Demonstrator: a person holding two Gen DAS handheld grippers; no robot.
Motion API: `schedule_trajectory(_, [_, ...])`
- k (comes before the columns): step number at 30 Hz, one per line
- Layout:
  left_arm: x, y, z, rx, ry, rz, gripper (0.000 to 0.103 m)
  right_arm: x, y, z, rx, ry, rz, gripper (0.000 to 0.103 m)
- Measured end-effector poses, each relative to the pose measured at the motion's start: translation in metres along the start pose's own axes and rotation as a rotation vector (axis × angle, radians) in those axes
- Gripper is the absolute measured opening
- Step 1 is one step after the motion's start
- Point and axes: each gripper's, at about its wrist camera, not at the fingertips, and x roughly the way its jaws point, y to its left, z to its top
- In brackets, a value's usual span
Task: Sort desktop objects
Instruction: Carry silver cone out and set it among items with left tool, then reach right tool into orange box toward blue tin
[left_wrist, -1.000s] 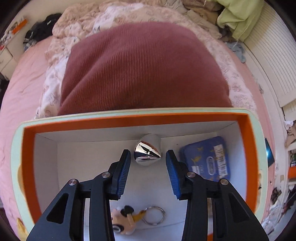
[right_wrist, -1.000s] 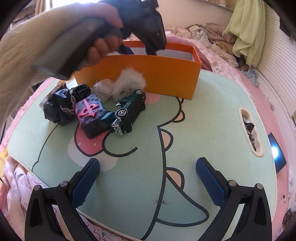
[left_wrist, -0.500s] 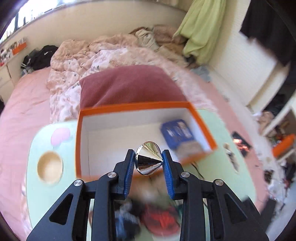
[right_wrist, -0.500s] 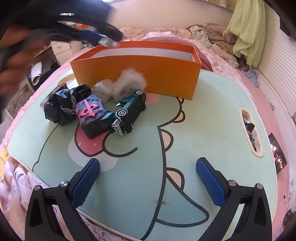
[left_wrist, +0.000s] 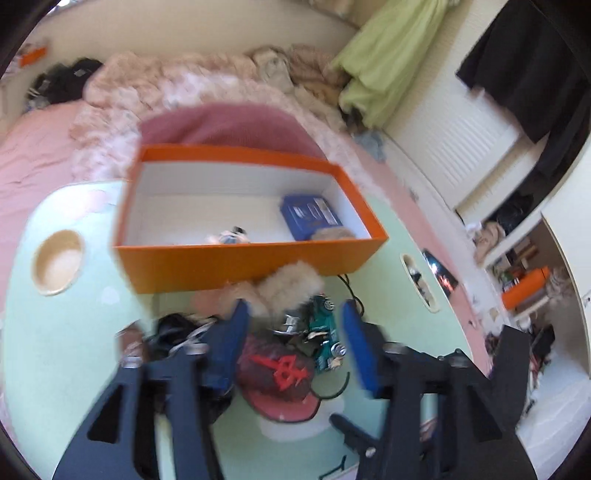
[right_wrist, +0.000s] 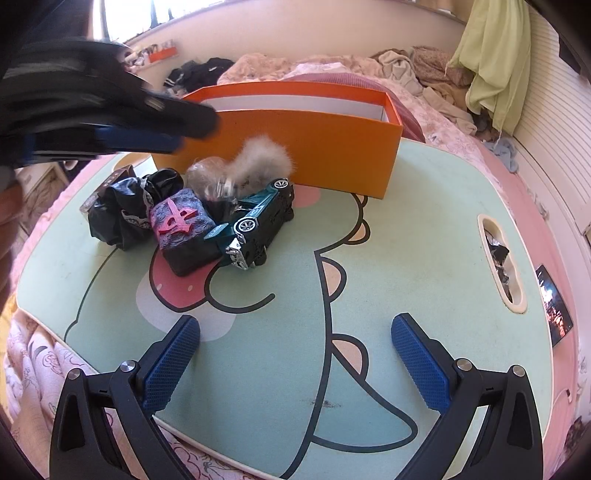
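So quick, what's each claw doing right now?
Left claw: open, holding nothing, jaws just opened.
Right claw: open, holding nothing.

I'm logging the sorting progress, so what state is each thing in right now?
orange box: open, partly filled
blue tin: lying in the box
green toy car: tipped on its side, outside the box
left gripper: open, just opened, empty
right gripper: open, empty

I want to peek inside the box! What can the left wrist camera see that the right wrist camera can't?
Only the left wrist view looks into the orange cardboard box: a blue tin lies inside, and a round wooden dish sits beside it. Only the right wrist view shows the right tongs, open and empty. Both show the green toy car and fluffy beige pompom.
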Motion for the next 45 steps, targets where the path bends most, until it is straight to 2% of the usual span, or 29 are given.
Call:
schedule_trajectory(2, [-0.021,0.007,-0.015,-0.020,-0.068,0.079,0.080,0.000,0.000,0.000,0.000,0.000,0.001,0.103])
schedule_trajectory(3, [-0.032,0.010,-0.027,-0.026,-0.100,0.122,0.080,0.000,0.000,0.000,0.000,0.000,0.001,0.103])
schedule_trajectory(6, [-0.042,0.018,-0.058,-0.011,-0.127,0.212,0.082,0.000,0.000,0.000,0.000,0.000,0.000,0.103])
schedule_trajectory(8, [-0.031,0.024,-0.078,0.022,-0.106,0.267,0.083,0.000,0.000,0.000,0.000,0.000,0.001,0.103])
schedule_trajectory(11, [0.000,0.038,-0.099,0.039,-0.017,0.344,0.084,0.000,0.000,0.000,0.000,0.000,0.001,0.103])
schedule_trajectory(12, [0.003,0.034,-0.100,0.076,-0.036,0.403,0.085,0.000,0.000,0.000,-0.002,0.001,-0.001,0.103])
schedule_trajectory(13, [0.006,0.034,-0.099,0.081,-0.026,0.389,0.085,0.000,0.000,-0.001,-0.002,-0.001,-0.002,0.103])
schedule_trajectory(14, [0.009,0.034,-0.098,0.088,-0.018,0.376,0.091,0.001,0.000,-0.001,0.000,-0.001,0.000,0.103])
schedule_trajectory(15, [0.011,0.034,-0.098,0.093,-0.012,0.372,0.103,0.001,0.000,-0.001,0.002,0.000,0.001,0.103])
schedule_trajectory(28, [0.018,0.038,-0.093,0.099,0.004,0.365,0.103,0.002,-0.002,-0.002,0.002,-0.003,0.004,0.103])
schedule_trajectory(32, [0.018,0.036,-0.093,0.102,0.005,0.364,0.103,0.001,-0.009,-0.001,0.041,-0.023,0.025,0.103])
schedule_trajectory(35, [0.014,0.035,-0.095,0.103,0.004,0.363,0.103,-0.002,-0.023,0.004,0.104,-0.038,0.080,0.101])
schedule_trajectory(37, [0.011,0.037,-0.095,0.101,0.002,0.361,0.103,-0.006,-0.036,0.009,0.167,-0.043,0.139,0.082])
schedule_trajectory(38, [0.006,0.039,-0.098,0.100,0.000,0.361,0.103,-0.012,-0.045,0.015,0.212,-0.058,0.209,0.058])
schedule_trajectory(39, [0.006,0.038,-0.098,0.101,0.000,0.361,0.103,-0.017,-0.052,0.023,0.249,-0.081,0.255,0.046])
schedule_trajectory(40, [0.006,0.039,-0.098,0.102,0.000,0.360,0.103,-0.025,-0.062,0.033,0.291,-0.118,0.280,0.046])
schedule_trajectory(42, [0.005,0.039,-0.099,0.103,0.000,0.359,0.103,-0.043,-0.076,0.062,0.341,-0.187,0.262,0.048])
schedule_trajectory(43, [0.005,0.040,-0.099,0.103,0.000,0.358,0.103,-0.049,-0.079,0.084,0.328,-0.190,0.243,0.051])
schedule_trajectory(44, [0.003,0.039,-0.099,0.103,-0.001,0.358,0.103,-0.048,-0.080,0.104,0.304,-0.162,0.227,0.062])
schedule_trajectory(45, [0.003,0.039,-0.099,0.104,0.000,0.358,0.103,-0.045,-0.079,0.121,0.281,-0.128,0.210,0.066])
